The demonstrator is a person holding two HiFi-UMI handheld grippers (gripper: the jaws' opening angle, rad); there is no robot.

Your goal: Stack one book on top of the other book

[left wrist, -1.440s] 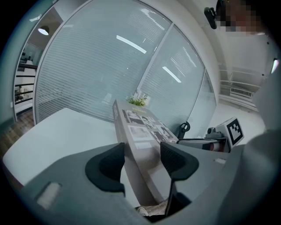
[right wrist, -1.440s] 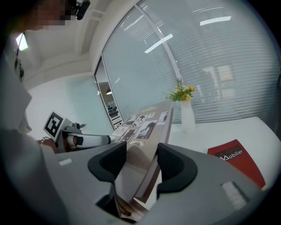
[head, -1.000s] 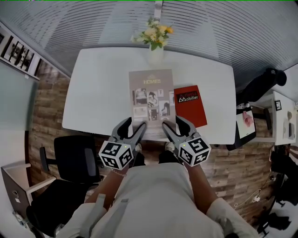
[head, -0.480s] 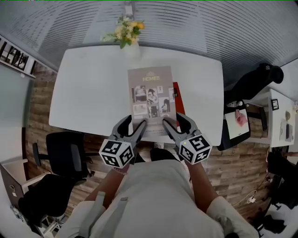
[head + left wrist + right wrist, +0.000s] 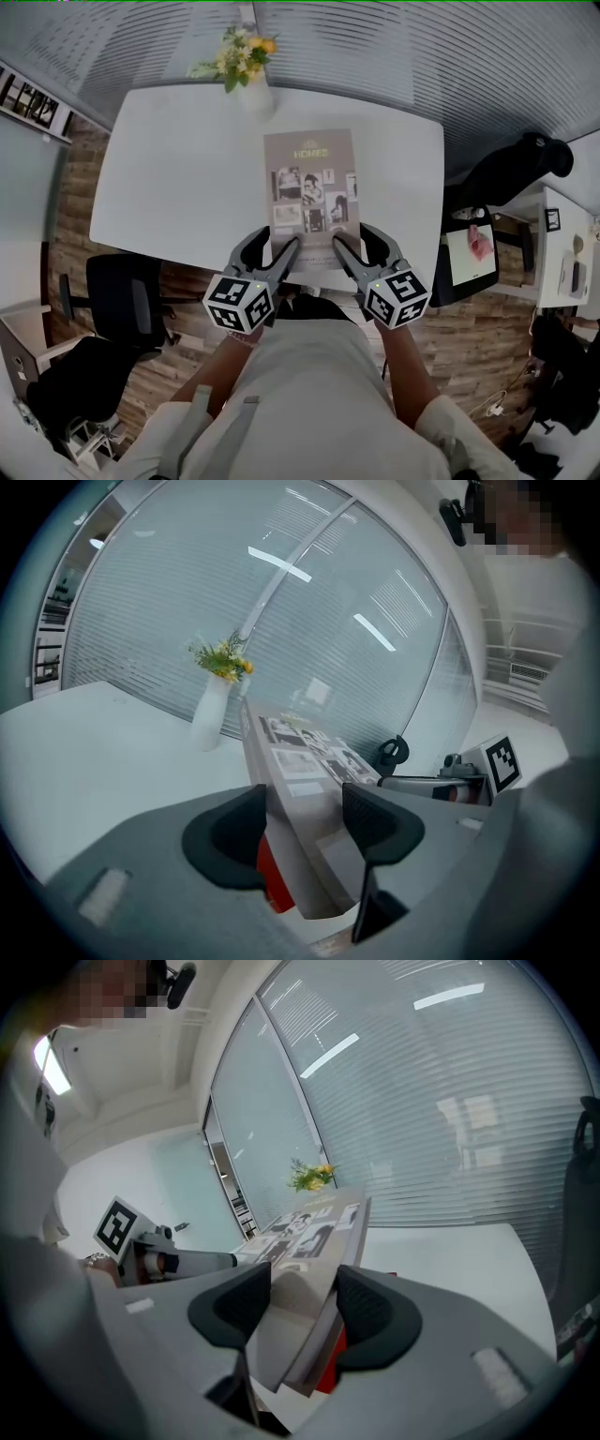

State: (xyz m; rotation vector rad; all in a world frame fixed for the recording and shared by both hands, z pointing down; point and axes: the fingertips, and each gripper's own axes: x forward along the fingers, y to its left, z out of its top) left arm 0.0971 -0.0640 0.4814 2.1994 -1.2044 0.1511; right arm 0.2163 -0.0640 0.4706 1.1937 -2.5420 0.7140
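Left of the grey book point(image 5: 312, 192), the white table point(image 5: 169, 187) offers a wide bare stretch for passage; right of it only a narrower strip is free. A vase of flowers point(image 5: 255, 94) stands at the far edge, near the book's far left corner. A black office chair point(image 5: 122, 295) crowds the table's near left side.

Grey book point(image 5: 312, 187): cover title "HOMES" near the top, legible in head view. Small print beside the cover's photo tiles is too small to read. Cubes on left tool point(image 5: 281, 246) and right tool point(image 5: 350, 242): black-and-white square code markers, no letters or numbers. Red book point(image 5: 270, 874): only a sliver shows, no print.
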